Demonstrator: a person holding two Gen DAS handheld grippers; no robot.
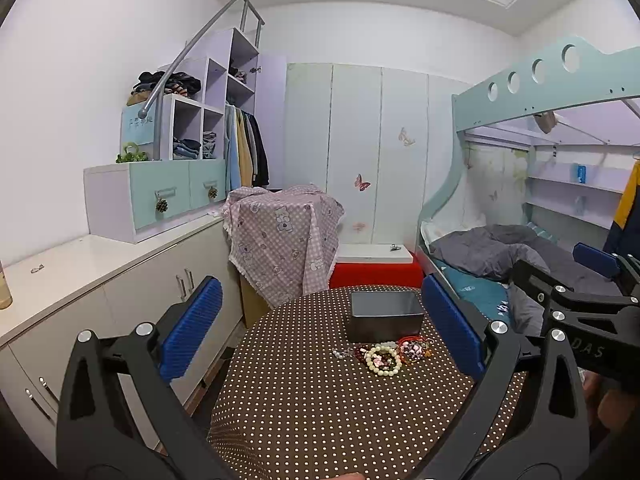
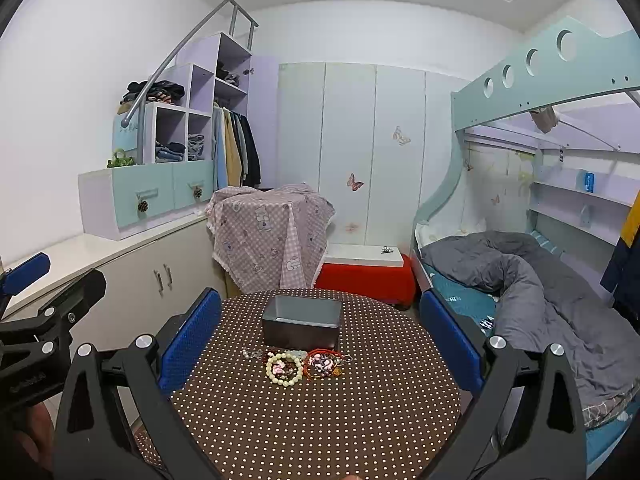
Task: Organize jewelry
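Observation:
A pile of bead bracelets lies on a round table with a brown polka-dot cloth; it also shows in the right wrist view. A cream bead bracelet is at the pile's left, red and pink strands at its right. A dark grey open box stands just behind the pile, also in the right wrist view. My left gripper is open and empty above the table's near side. My right gripper is open and empty, well short of the pile.
A white cabinet counter runs along the left. A chair draped in pink checked cloth and a red box stand behind the table. A bunk bed with a grey duvet is on the right.

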